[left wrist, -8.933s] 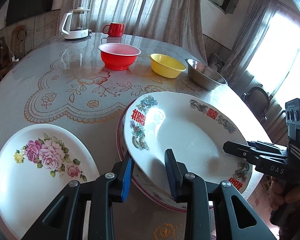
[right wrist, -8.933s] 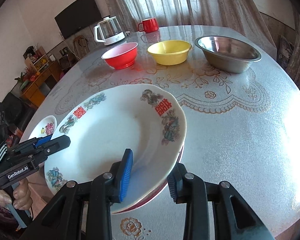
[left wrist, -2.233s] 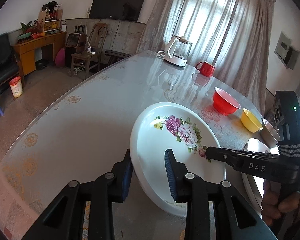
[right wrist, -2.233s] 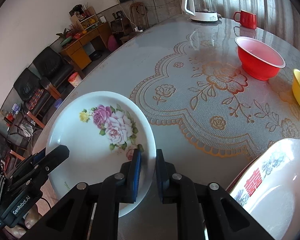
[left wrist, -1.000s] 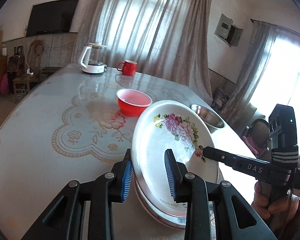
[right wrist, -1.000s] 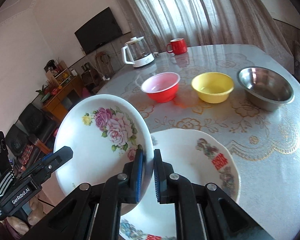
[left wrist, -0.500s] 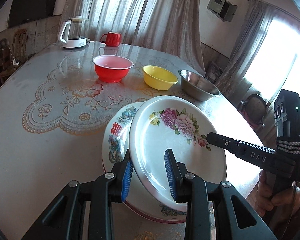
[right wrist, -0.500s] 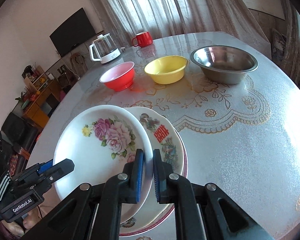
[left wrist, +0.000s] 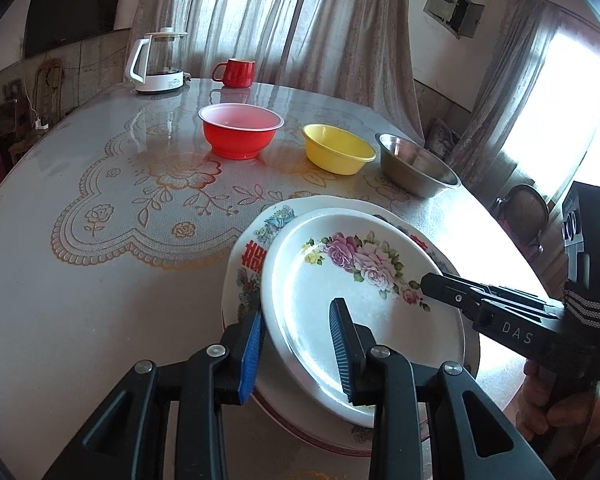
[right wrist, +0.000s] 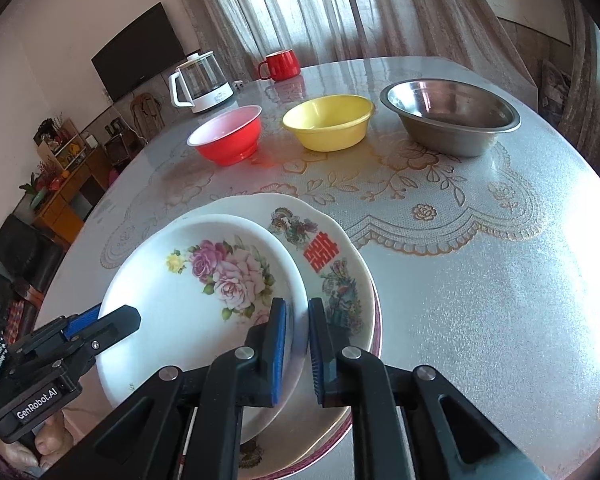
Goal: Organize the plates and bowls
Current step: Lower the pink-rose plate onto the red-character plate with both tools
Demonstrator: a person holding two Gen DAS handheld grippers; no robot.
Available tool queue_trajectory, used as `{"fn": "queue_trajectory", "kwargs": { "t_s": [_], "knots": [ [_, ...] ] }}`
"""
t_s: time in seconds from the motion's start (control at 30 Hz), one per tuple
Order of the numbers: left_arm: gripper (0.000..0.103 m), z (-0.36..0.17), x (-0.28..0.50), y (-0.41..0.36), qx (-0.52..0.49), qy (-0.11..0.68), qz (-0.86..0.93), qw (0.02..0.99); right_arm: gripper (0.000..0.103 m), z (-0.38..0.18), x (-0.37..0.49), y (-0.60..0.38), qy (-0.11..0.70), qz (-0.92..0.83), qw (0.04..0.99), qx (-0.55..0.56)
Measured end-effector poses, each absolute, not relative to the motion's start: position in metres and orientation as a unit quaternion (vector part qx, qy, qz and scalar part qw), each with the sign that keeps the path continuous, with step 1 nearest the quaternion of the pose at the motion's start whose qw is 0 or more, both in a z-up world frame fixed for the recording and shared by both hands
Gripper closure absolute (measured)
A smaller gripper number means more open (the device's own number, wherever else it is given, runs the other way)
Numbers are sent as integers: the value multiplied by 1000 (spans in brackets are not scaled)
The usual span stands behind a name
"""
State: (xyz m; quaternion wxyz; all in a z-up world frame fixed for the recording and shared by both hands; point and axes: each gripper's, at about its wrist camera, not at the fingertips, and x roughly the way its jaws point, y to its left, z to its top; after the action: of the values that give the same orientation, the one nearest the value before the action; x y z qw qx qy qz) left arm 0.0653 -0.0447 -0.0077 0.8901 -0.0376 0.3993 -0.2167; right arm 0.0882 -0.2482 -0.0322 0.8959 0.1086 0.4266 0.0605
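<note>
On the round table (left wrist: 80,280), the rose-patterned plate (left wrist: 340,292) rests atop the stacked dragon-motif plates (right wrist: 332,264), its rim between the left gripper (left wrist: 296,344) and the opening right gripper (right wrist: 298,332), while the steel bowl (right wrist: 452,120), yellow bowl (right wrist: 328,122) and red bowl (right wrist: 226,136) await nesting.

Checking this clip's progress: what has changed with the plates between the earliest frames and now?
The rose plate, first lying alone on the table, was gripped at opposite rims by the left gripper and right gripper, carried over and lowered onto the dragon plate. The right jaws are now opening around its rim. The red bowl, yellow bowl and steel bowl stayed put.
</note>
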Motion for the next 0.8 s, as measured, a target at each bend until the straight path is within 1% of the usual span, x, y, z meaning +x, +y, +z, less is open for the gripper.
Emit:
{"fn": "queue_trajectory", "kwargs": {
  "t_s": [0.3, 0.4, 0.6, 0.73, 0.8],
  "knots": [
    [70, -3, 56, -46, -11, 382, -206, 901, 91, -30, 85, -229, 426, 26, 904, 24],
    [70, -1, 53, -52, -7, 376, -223, 899, 89, -27, 83, -223, 415, -3, 910, -16],
    [70, -2, 51, -53, -9, 380, -223, 898, 87, -24, 81, -235, 412, 6, 911, 18],
    [69, -2, 53, -51, -10, 381, -218, 899, 84, -23, 81, -232, 411, 8, 912, 18],
    [69, -1, 52, -51, -9, 381, -215, 899, 83, -23, 82, -229, 411, 7, 911, 15]
  ]
}}
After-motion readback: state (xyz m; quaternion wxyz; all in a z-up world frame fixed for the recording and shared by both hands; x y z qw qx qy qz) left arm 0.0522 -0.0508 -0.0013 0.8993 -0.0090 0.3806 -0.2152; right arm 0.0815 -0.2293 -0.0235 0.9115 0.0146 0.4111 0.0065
